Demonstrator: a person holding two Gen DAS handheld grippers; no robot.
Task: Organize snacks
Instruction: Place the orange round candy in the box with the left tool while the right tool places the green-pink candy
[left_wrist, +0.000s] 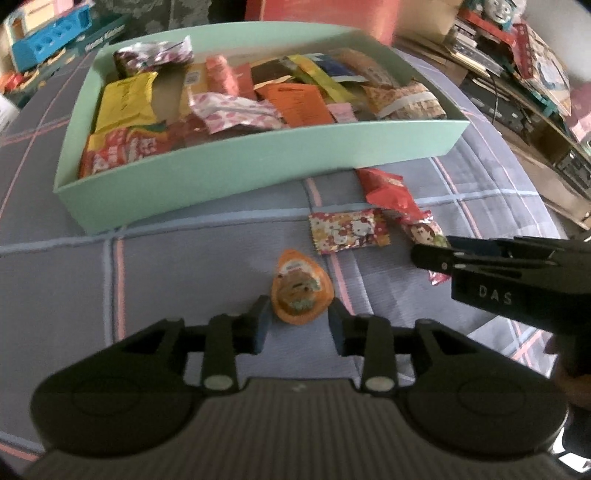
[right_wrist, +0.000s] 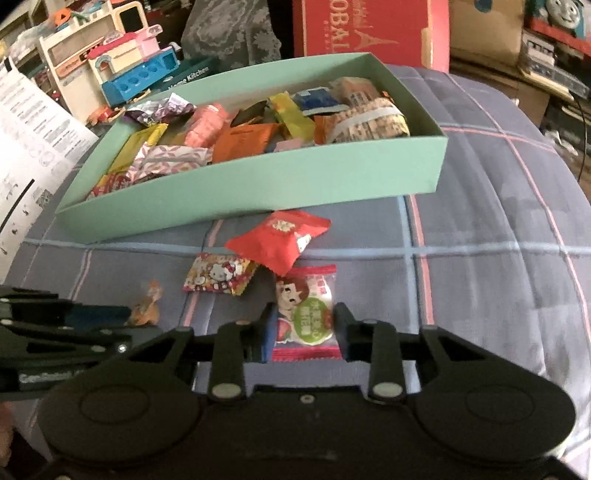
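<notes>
A mint-green box (left_wrist: 258, 162) sits at the far side of a bed covered in a grey-blue plaid quilt (left_wrist: 166, 277), already crowded with wrapped snacks. Four snacks lie loose on the quilt in front of it.

Going left to right in the left wrist view: the left claw (left_wrist: 299, 321) brackets an orange jelly cup (left_wrist: 301, 293), its pads just at the cup's sides, but contact is too hard to make out to call it a grip. Next comes a Hello Kitty sachet (left_wrist: 349, 230), flat and untouched, then a red pouch (left_wrist: 388, 190) just in front of the box wall. At the far right the right claw (right_wrist: 304, 328) has its pads closed against the sides of a candy packet with a cartoon girl (right_wrist: 306, 314), which lies on the quilt just beside the red pouch.

The step in hand looks like the pick-up: each claw is on one of the loose snacks, and neither is lifted yet. The next move probably calls for a firm squeeze on the small jelly cup, a lift clear of the box's near wall, and a drop into a spare gap inside.

Readable writing: "DAS" on the right claw body, "Home Kitchen" on a teal toy box (right_wrist: 192, 79) behind, and "OBAL" on a red carton (right_wrist: 362, 29).
</notes>
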